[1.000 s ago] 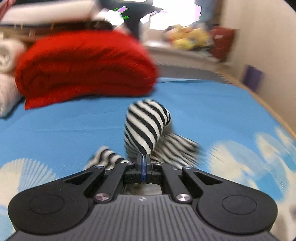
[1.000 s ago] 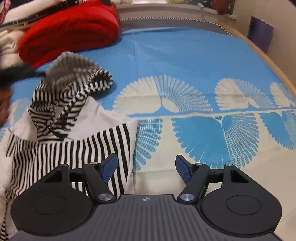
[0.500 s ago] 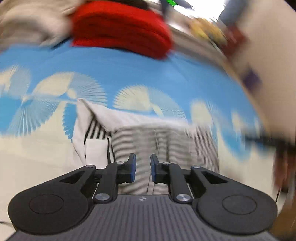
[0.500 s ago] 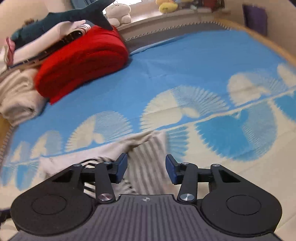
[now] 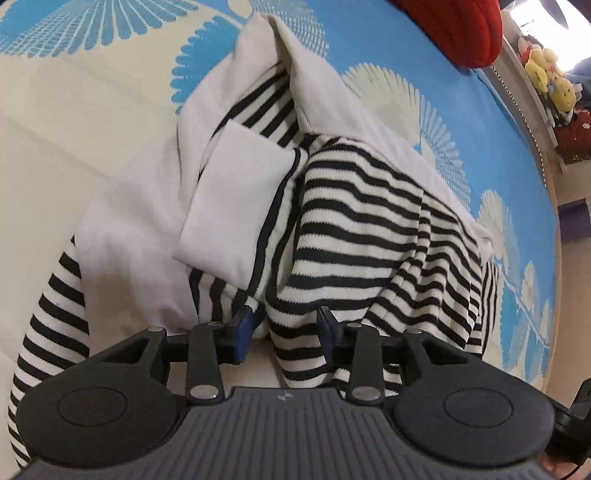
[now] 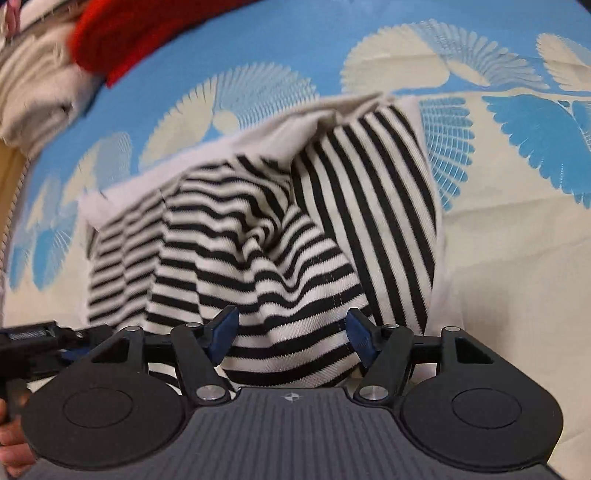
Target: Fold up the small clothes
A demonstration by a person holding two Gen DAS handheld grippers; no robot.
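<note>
Bed sheet (image 5: 498, 122), blue with cream fans; red blanket (image 5: 454, 26) far ahead.

Left view: left tool (image 5: 284, 325) spread, empty; striped garment (image 5: 354, 221) bunched directly ahead, hem between its tips.

Right view: right tool (image 6: 291, 328) spread, empty, at the garment's near hem. Soft, light knit; probably best pinched at hem corners.

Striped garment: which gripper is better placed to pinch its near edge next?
Likely left. The left gripper is open with a fold of the striped garment between its fingers; the right gripper is open wider over flatter cloth.
</note>
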